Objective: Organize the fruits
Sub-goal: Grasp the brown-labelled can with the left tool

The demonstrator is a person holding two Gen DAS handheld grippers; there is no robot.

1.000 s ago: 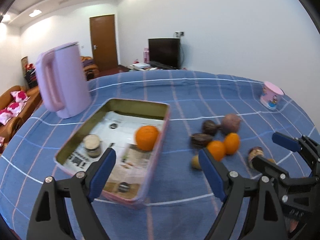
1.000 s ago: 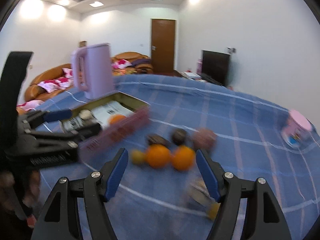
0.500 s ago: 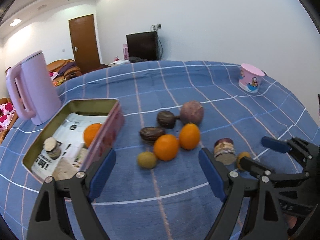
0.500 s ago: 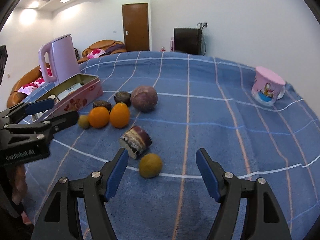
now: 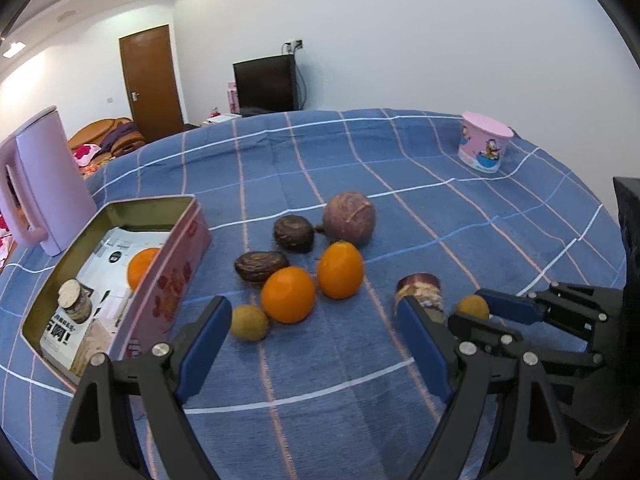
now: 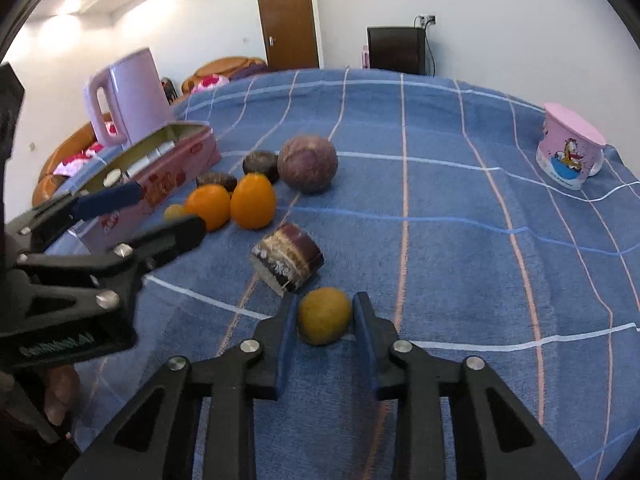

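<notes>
The right tool had just been closing, and its blue pads were pinched on a small yellow-brown fruit that sat on the blue checked table, just in front of a short purple-skinned cut piece lying on its side. The fruit had not left the cloth.

The left tool hung spread wide above the table with nothing between its pads, hovering over the near edge of the fruit cluster.

As for progress, it looked early. The pink tin, standing open at the left beside the pale purple kettle, held one orange fruit and a small round cut piece on its paper lining. Everything else was out on the cloth: two orange fruits, one touching the other, a second small yellowish fruit just beside them, two dark wrinkled fruits behind, and a large round purple fruit at the back. That left seven pieces or so waiting, counting the one in the grip and the cut piece near it.

The pink cartoon cup stood well apart at the far right, playing no part.

Presumably the gripped fruit was bound for the tin, with a lift and a carry across the cluster to follow; being round and small, it could slip if the pinch sat off-centre.
</notes>
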